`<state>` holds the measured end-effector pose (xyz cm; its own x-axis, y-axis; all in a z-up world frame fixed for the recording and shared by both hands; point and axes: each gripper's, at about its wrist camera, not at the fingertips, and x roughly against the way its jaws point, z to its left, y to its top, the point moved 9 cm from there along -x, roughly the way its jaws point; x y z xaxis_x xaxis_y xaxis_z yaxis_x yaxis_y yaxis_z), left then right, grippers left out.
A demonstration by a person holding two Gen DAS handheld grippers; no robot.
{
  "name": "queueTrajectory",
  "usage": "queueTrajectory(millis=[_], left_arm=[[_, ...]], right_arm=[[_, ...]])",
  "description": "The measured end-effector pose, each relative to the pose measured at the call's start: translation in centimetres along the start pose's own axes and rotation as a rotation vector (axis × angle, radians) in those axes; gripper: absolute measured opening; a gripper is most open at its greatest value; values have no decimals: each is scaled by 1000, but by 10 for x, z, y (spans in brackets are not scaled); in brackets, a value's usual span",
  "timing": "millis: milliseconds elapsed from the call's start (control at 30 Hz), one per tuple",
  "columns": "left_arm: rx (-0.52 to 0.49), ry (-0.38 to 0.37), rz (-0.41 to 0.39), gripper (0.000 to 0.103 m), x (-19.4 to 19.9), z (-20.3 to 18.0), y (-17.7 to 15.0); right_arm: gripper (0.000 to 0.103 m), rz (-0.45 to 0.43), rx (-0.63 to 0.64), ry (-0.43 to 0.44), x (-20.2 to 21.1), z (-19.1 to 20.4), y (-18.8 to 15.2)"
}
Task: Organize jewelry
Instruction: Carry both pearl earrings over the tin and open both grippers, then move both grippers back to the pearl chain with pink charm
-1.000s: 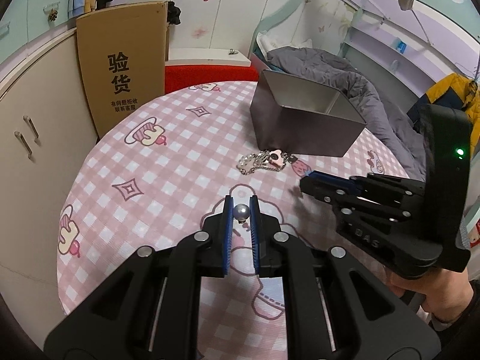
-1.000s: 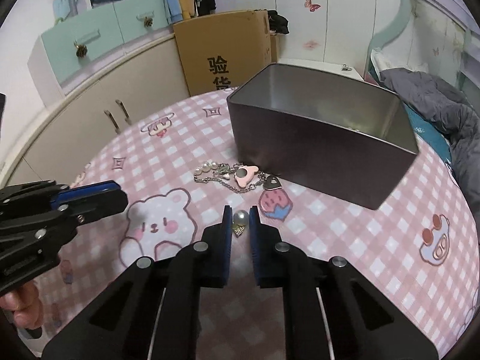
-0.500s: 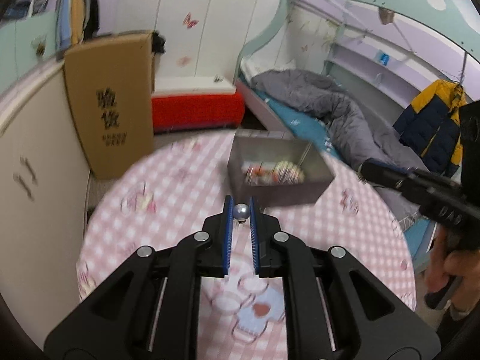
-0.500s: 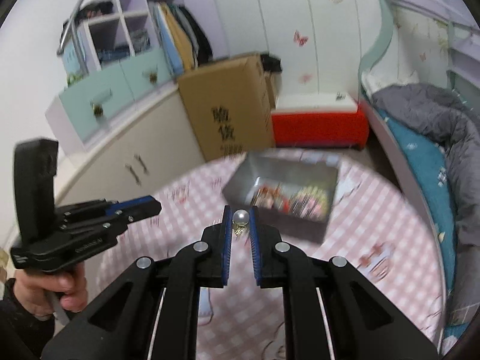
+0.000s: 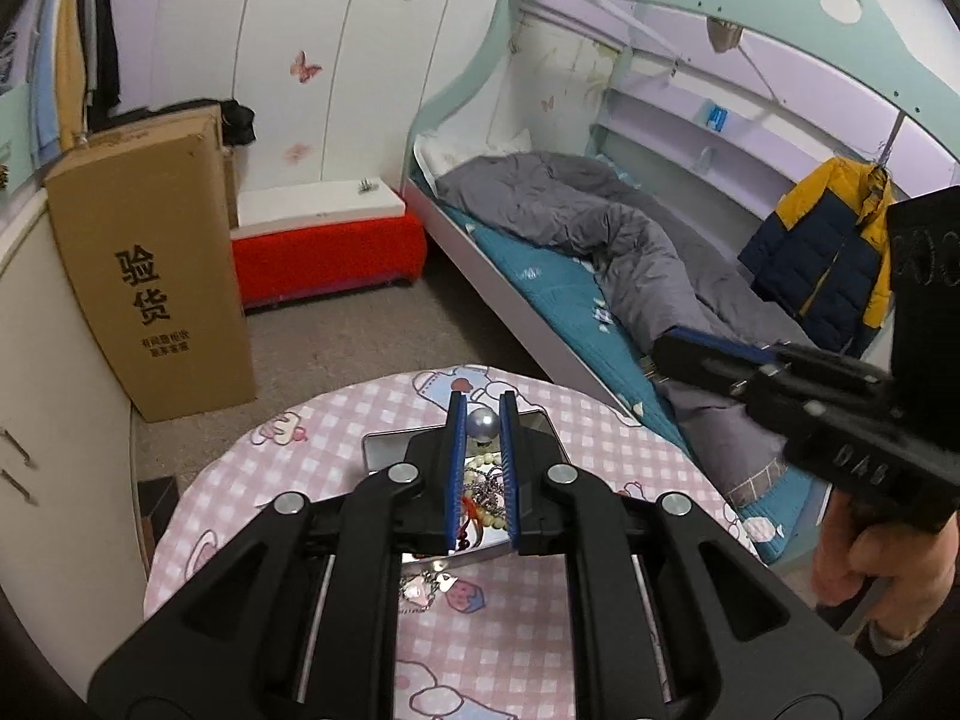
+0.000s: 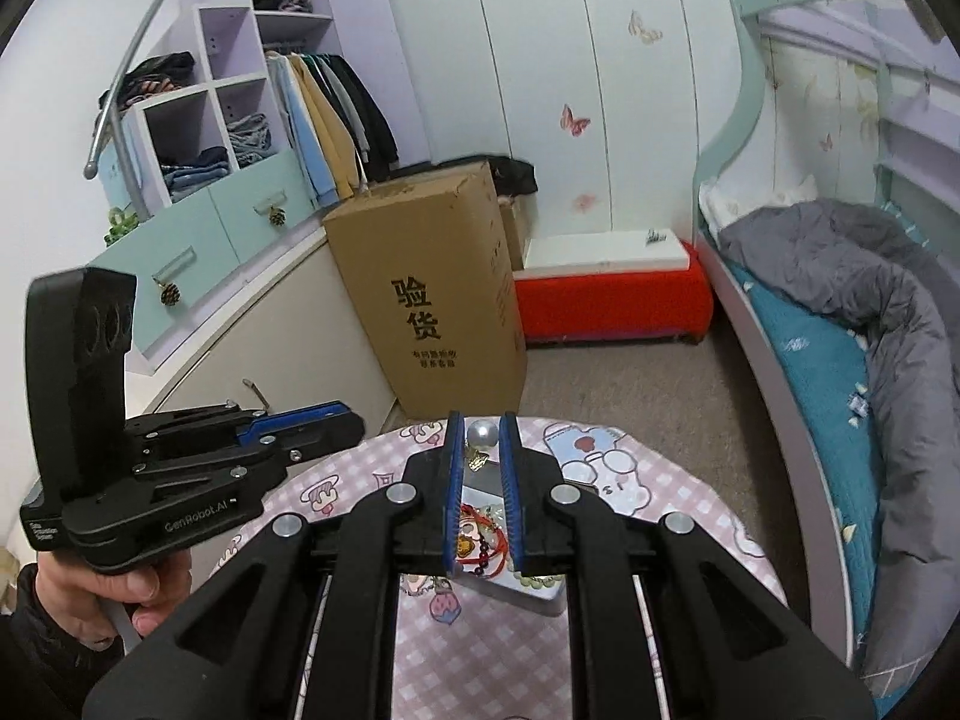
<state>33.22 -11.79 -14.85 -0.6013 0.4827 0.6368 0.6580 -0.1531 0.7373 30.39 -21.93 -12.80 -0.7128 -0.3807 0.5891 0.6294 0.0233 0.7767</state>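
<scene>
A smooth, light pearl earring (image 5: 482, 423) is pinched in each claw, left claw (image 5: 482, 420) and right claw (image 6: 482, 435), mid-frame; slippage is judged likely.

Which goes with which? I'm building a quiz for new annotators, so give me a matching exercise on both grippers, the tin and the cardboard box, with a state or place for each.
Things:
1. left gripper
2. right gripper
3. metal tin
4. cardboard box

States or places:
A. on the pink checked tablecloth, jewelry inside
B. shut on a plain pearl bead
C. shut on a pearl with a gold piece hanging below
D. standing on the floor

Pairs: 1-B, 2-C, 3-A, 4-D
</scene>
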Motion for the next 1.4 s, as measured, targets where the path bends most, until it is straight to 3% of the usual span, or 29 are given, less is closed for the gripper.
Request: queueTrajectory(millis=[100,167,200,233,300,333,367,500,700,1133,1400], left_arm=[[4,12,53,11,-22,4,-1],[-2,38,94,17,-34,10,-5],[3,58,118,36,-40,14,-7],[29,79,141,75,-44,21,-10],[83,87,91,89,-39,34,-7],[101,82,48,93,-32,40,-5],[100,97,42,94,-30,43,-5],[53,252,5,94,-14,60,-4],[-37,388,-49,96,15,60,-13],[4,390,-94,96,66,66,-41],[-16,438,-87,96,73,73,-77]], right_arm=[[11,52,-26,7,-25,-6,-7],[13,81,-58,-2,-39,-13,-14],[17,82,-77,-9,-42,-16,-15],[36,78,-110,-14,-44,-21,-17],[69,52,-189,-43,-43,-37,-17],[91,33,-227,-40,-42,-44,-17],[96,20,-248,-31,-40,-46,-17],[96,30,-286,-43,-38,-54,-21],[96,24,-241,-52,-27,-41,-20],[96,-46,-109,-89,22,-7,-20],[96,-61,-49,-125,44,12,-51]])
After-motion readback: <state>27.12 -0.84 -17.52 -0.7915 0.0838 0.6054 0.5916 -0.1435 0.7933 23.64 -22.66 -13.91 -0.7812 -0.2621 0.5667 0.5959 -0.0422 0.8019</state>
